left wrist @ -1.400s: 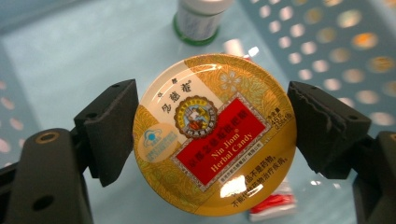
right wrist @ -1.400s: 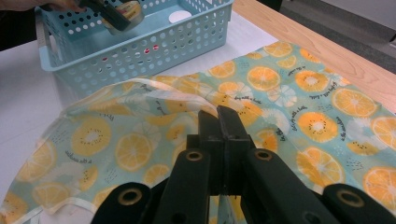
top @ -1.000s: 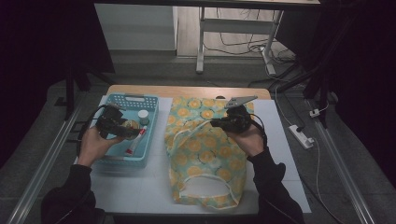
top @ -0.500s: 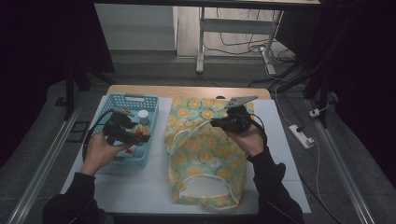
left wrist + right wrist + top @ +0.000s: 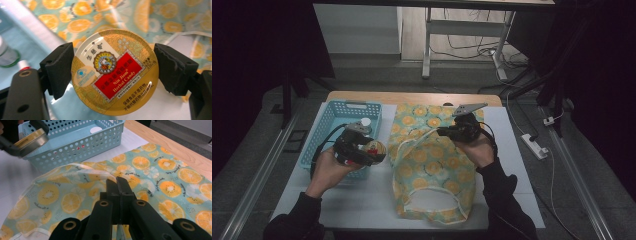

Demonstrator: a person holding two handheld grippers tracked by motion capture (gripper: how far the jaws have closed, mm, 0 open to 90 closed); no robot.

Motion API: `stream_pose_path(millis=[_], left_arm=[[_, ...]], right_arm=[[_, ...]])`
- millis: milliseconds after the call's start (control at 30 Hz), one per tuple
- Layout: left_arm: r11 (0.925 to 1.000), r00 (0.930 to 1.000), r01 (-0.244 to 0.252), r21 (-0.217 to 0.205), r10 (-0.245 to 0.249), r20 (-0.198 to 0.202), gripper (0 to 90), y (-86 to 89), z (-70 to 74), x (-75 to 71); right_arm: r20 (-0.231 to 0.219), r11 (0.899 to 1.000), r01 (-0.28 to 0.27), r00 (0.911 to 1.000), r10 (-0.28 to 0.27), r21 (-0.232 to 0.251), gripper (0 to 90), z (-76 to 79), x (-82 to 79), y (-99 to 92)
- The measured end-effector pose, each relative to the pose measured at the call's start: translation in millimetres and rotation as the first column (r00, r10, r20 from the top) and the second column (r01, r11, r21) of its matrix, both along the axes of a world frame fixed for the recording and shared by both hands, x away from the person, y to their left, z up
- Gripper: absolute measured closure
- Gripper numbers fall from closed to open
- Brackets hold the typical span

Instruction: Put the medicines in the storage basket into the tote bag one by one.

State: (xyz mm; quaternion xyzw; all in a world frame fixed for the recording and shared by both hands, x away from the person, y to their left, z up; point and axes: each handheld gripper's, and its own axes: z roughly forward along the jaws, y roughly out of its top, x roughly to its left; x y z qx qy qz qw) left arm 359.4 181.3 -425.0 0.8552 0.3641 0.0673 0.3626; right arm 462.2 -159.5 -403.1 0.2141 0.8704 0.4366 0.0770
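— Two pairs of jaws are working here: what are they gripping?
— The left gripper (image 5: 374, 150) is clamping a round gold candy tin (image 5: 115, 72) by its rim, one black pad on each side, and is holding it in the air between the basket and the bag. The right gripper (image 5: 443, 131) is pinching the fabric of the orange-slice-printed bag (image 5: 432, 165) near its white-trimmed mouth, its jaws clenched tight together.
— What is sitting in the containers?
— The light blue perforated basket (image 5: 334, 120) is holding a small white-capped bottle (image 5: 365, 122) at its far end; something red is showing through the holes in the right gripper view, too small to tell. The bag is lying flat, its handle loop nearest the person.
— And around them?
— Basket and bag are resting side by side on a white sheet (image 5: 512, 145) covering the wooden counter (image 5: 412, 97). Beyond it, grey floor, cables and a power strip (image 5: 534, 145) are lying in a dim room.
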Motion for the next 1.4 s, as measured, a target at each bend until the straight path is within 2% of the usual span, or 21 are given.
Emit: stream_pose_path(millis=[367,467,667,900,1100,1233,1400], left_arm=[[0.9954,0.9953,0.096,0.004,-0.096,0.009,20.9,-40.5,-0.3,-7.1],[0.9930,0.9927,0.118,0.004,-0.118,0.026,20.9,-52.5,-0.8,-6.4],[0.9849,0.9846,0.173,0.012,-0.173,0.022,20.9,-77.2,-5.8,-1.0],[0.9807,0.9804,0.195,0.003,-0.195,0.025,20.9,-99.7,-12.4,6.4],[0.9737,0.9735,0.228,0.003,-0.228,0.022,20.9,-117.6,-17.4,13.5],[0.9724,0.9723,0.233,-0.002,-0.233,0.015,20.9,-129.3,-21.2,19.3],[0.9699,0.9697,0.243,0.015,-0.243,0.023,20.9,-144.0,-26.8,26.7]], right_arm=[[-0.003,1.000,0.001,1.0000,-0.001,0.000,90.0,-1.6,0.8,0.8],[-0.003,1.000,0.001,1.0000,-0.001,0.000,90.0,-2.2,0.6,1.7],[-0.002,1.000,0.003,1.0000,-0.003,0.001,90.0,-2.4,1.0,1.4],[-0.003,1.000,0.009,1.0000,-0.009,0.004,90.0,-2.8,1.7,0.4],[-0.004,1.000,0.011,0.9999,-0.011,0.003,90.0,-4.2,2.2,1.4],[-0.002,1.000,0.014,0.9999,-0.014,0.006,90.0,-4.3,2.2,1.4],[0.002,1.000,0.012,0.9999,-0.012,0.005,90.0,-4.5,2.0,2.1]])
